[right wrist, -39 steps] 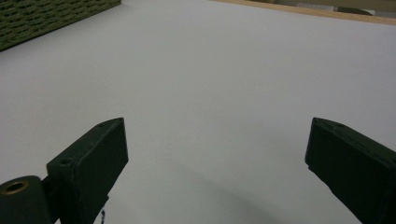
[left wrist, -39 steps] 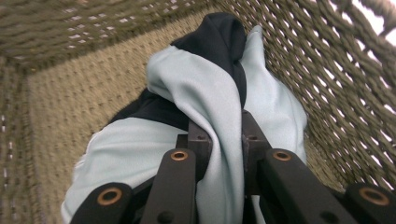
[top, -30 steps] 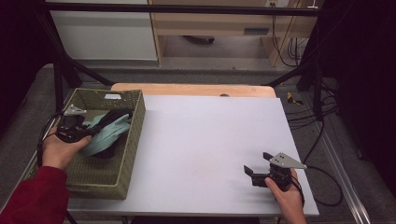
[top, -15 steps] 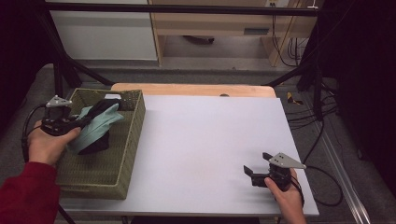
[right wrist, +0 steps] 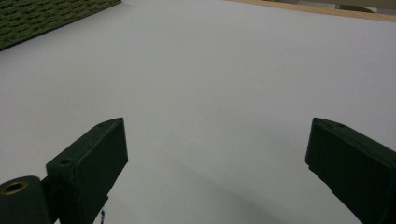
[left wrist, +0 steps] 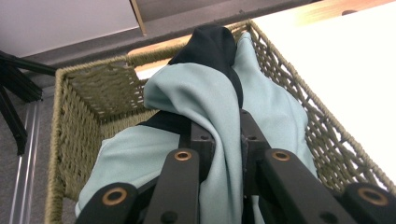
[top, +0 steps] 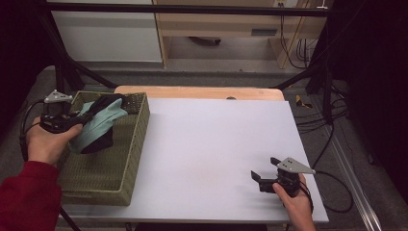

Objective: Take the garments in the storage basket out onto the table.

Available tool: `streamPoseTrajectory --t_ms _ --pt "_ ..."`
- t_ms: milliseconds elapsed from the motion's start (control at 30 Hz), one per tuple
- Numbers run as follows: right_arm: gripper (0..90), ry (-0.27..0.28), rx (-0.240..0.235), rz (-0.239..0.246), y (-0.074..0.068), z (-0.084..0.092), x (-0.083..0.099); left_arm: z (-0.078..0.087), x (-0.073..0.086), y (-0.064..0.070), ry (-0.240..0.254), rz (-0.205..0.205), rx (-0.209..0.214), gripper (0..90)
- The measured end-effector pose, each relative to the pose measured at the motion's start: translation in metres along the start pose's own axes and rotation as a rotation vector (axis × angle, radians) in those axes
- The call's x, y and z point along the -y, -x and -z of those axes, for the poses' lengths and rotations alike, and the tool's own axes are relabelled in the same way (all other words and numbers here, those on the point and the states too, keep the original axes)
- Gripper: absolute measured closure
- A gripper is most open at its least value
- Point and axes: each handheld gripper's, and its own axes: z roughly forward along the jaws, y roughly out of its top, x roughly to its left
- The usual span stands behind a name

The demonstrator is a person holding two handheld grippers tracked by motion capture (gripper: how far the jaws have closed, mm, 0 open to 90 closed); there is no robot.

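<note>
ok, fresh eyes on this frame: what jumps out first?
The left gripper is shut on a pale teal and black cloth, holding it bunched above the woven basket at the table's left edge. Across the bare white table top, the right gripper rests near the front right corner with its jaws wide open and nothing between them.

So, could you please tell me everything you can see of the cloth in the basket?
The cloth is soft, pale mint fabric with a black part at its top, bunched in loose folds. The left gripper is shut on a fold of it and holds it partly raised over the woven basket; its lower folds hang inside, near the far wall.
</note>
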Motion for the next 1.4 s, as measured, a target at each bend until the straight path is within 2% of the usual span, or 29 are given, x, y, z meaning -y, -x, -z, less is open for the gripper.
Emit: streamPoseTrajectory --t_ms 467,1000,1400 --pt "5.4 0.002 0.000 0.000 -0.001 -0.001 -0.001 0.006 -0.021 0.010 0.030 -0.024 0.005 80.3" --pt "5.3 0.000 -0.008 0.003 -0.002 0.000 -0.001 0.009 -0.052 0.037 0.072 -0.069 0.033 80.3" --pt "5.3 0.006 -0.010 0.004 -0.002 0.001 -0.001 0.021 -0.078 0.056 0.124 -0.101 0.055 80.3"
